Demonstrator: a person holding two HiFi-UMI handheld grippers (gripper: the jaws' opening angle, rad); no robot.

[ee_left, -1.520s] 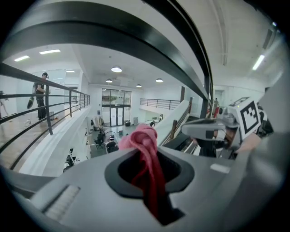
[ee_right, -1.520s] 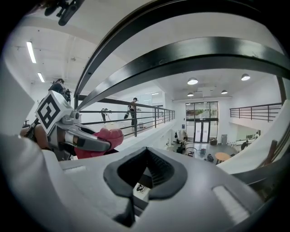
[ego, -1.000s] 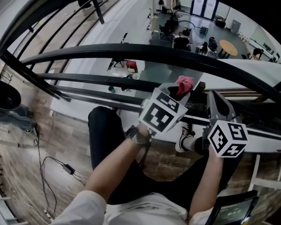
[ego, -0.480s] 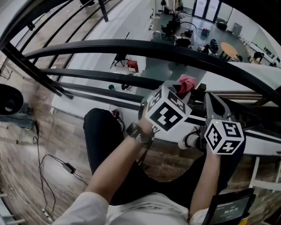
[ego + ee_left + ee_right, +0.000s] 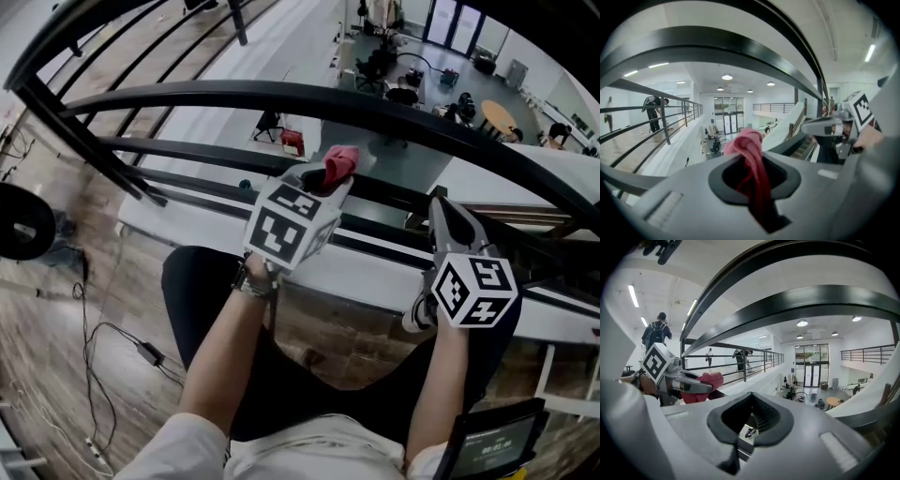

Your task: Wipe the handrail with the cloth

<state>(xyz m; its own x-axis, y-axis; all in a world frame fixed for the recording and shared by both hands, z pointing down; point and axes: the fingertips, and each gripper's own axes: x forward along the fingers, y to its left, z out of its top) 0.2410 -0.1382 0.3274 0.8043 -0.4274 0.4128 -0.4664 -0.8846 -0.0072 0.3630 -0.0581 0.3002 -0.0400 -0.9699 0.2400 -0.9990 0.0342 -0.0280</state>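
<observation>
Pink cloth (image 5: 339,161) is clamped in the left tool (image 5: 328,180), short of the handrail (image 5: 234,97), right tool (image 5: 444,214) closed and empty, so wiping contact appears not yet made.

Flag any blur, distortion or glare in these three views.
Head view: fisheye bows the handrail; floor at left is motion-smeared. Left gripper view: the cloth close up is soft, hall behind sharper. Right gripper view: dark vignetted corners, bright ceiling lights, no washout.

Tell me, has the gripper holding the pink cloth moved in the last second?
Yes. The left gripper with the cloth has slid left along the rail, closer to the red thing on the floor below.
</observation>
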